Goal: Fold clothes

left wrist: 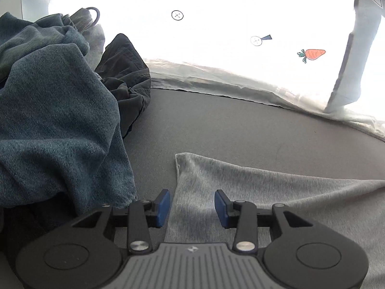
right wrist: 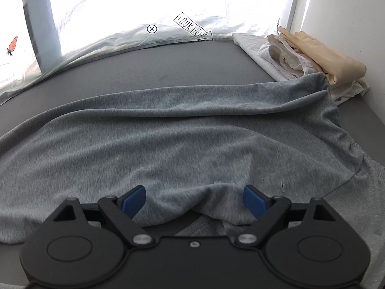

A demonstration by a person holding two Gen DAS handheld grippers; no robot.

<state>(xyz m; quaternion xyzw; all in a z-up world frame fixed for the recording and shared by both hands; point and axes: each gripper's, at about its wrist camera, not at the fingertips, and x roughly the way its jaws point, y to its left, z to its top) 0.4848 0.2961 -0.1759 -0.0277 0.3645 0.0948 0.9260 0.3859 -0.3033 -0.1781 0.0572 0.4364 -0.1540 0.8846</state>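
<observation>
A light grey knit garment [right wrist: 182,139] lies spread and wrinkled across a dark grey surface [right wrist: 154,62]. In the left wrist view its left end [left wrist: 252,187] reaches under my left gripper [left wrist: 192,204], which is open with blue pads on either side of the cloth's edge. My right gripper [right wrist: 193,202] is open wide, its blue pads straddling a raised fold at the garment's near edge. Neither gripper holds anything.
A heap of blue denim [left wrist: 53,110] and a dark crumpled garment [left wrist: 127,77] sit at the left. Folded white and beige clothes [right wrist: 310,57] are stacked at the back right by a wall. A white carrot-print sheet [right wrist: 144,12] lies behind.
</observation>
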